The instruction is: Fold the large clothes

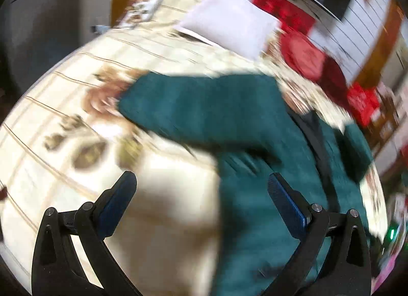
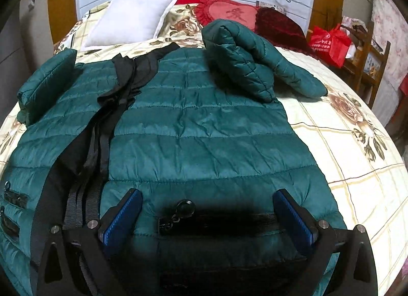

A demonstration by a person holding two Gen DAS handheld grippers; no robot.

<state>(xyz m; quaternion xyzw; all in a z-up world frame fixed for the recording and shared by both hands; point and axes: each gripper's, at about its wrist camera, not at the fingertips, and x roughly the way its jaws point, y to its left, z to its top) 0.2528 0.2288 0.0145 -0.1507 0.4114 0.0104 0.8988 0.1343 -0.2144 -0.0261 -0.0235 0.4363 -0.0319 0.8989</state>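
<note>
Jacket (image 2: 199, 127), the teal quilted one, lies front-up and spread across the floral bedspread (image 2: 357, 168), hem toward you and collar toward the white pillow (image 2: 132, 20), so you have the flat base the fold needs. Front zip is open: the black lining (image 2: 84, 143) shows as a strip left of centre, probably why the two panels don't sit square. One sleeve (image 2: 255, 66) is doubled back in a loose heap on the shoulder, its cuff trailing onto the bedspread; my read is that's a half-done sleeve fold, not a finished one. Other sleeve (image 2: 46, 87) sticks out past the body's edge at the left of the right wrist view, unfolded. Your right gripper (image 2: 207, 219) hovers low over the hem, fingers spread wide either side of the pocket zipper (image 2: 186, 206), nothing between the pads; can't tell if it touches the fabric. Your left gripper (image 1: 202, 201) is also spread and empty, straddling the jacket's side edge with one finger over bare bedspread. That frame is motion-blurred, so detail is poor. Judgement: you're lined up for a hem or side-edge grab. Risk is that slick padded fabric slides and the heaped sleeve rolls off as the body lifts.
</note>
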